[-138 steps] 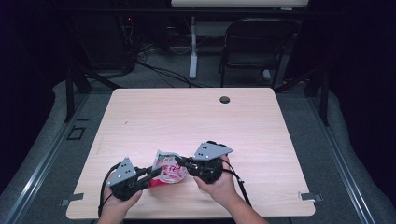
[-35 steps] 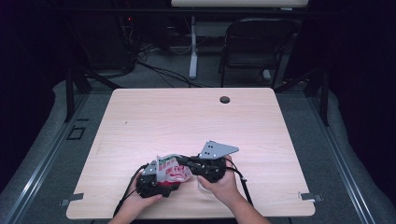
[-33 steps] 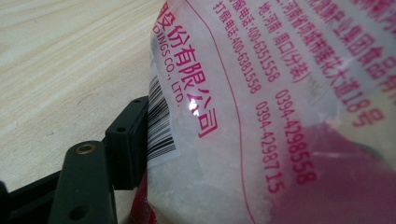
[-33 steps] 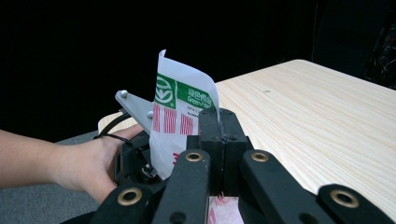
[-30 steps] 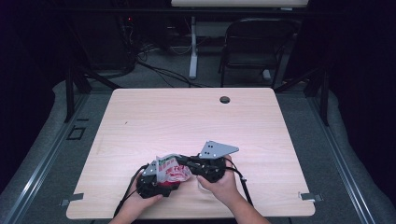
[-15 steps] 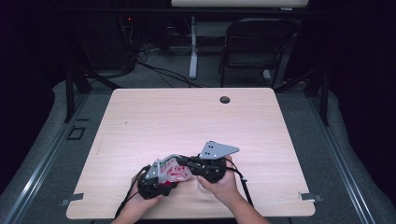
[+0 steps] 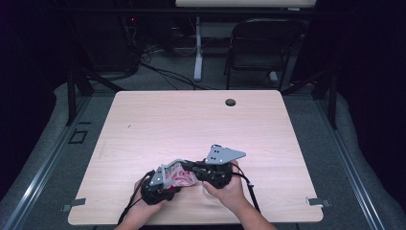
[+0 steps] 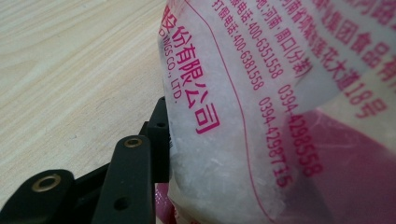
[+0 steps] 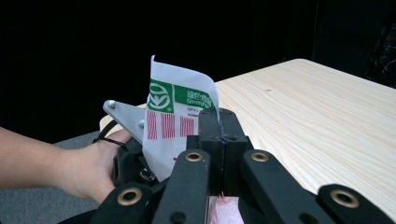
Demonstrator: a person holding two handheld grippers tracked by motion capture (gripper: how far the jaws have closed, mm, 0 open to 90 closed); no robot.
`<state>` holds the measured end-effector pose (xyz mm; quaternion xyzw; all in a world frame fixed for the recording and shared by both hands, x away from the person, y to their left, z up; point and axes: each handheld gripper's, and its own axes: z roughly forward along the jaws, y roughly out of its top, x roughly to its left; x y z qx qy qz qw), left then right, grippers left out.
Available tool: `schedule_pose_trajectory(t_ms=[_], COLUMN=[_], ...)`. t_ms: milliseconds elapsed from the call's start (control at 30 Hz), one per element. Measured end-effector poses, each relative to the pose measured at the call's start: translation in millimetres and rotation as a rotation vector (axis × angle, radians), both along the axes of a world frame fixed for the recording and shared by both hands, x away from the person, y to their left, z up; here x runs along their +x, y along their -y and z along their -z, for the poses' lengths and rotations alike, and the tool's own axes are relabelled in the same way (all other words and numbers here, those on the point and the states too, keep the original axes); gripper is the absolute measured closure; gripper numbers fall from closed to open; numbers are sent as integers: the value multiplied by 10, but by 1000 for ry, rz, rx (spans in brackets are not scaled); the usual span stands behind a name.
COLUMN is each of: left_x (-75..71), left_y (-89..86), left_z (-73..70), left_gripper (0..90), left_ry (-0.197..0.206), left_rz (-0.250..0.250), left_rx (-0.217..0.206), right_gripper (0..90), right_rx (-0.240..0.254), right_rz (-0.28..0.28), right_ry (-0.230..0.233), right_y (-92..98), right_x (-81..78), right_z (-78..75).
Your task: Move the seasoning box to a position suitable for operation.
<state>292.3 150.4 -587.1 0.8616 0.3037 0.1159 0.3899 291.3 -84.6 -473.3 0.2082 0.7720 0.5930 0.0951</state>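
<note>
The right gripper (image 9: 219,140) is clamping its jaws together on the bag's (image 7: 178,175) edge. The left gripper (image 7: 160,184) has just been closing; one finger (image 8: 156,140) is pressing the bag's side, the other is hidden, so its grip is unclear.

Your bag (image 8: 261,121) is translucent white plastic printed with magenta-red characters and phone numbers, with a solid pink patch low down. In the right gripper view its upper edge (image 9: 180,109) is white with a green logo band and red stripes. The table (image 7: 191,124) is pale wood grain. Your right gripper (image 9: 219,128) is matt black with brass-coloured rivets.
</note>
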Motion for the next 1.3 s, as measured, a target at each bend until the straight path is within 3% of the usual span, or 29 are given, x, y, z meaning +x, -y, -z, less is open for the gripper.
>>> schedule_pose_trajectory(t_ms=[467, 1067, 1300], left_x=[-48, -55, -48], left_y=[11, -52, -54], left_z=[-39, -159, -188], left_gripper=[618, 628, 632], left_ry=[34, 125, 137], left_rz=[-38, -104, -144], left_rx=[29, 126, 120], right_gripper=[900, 900, 900], right_rx=[-16, -71, -93], right_rz=[-3, -2, 7], right_ry=[13, 10, 8], right_y=[27, 79, 123], right_x=[-34, -86, -98], right_z=[-17, -49, -39])
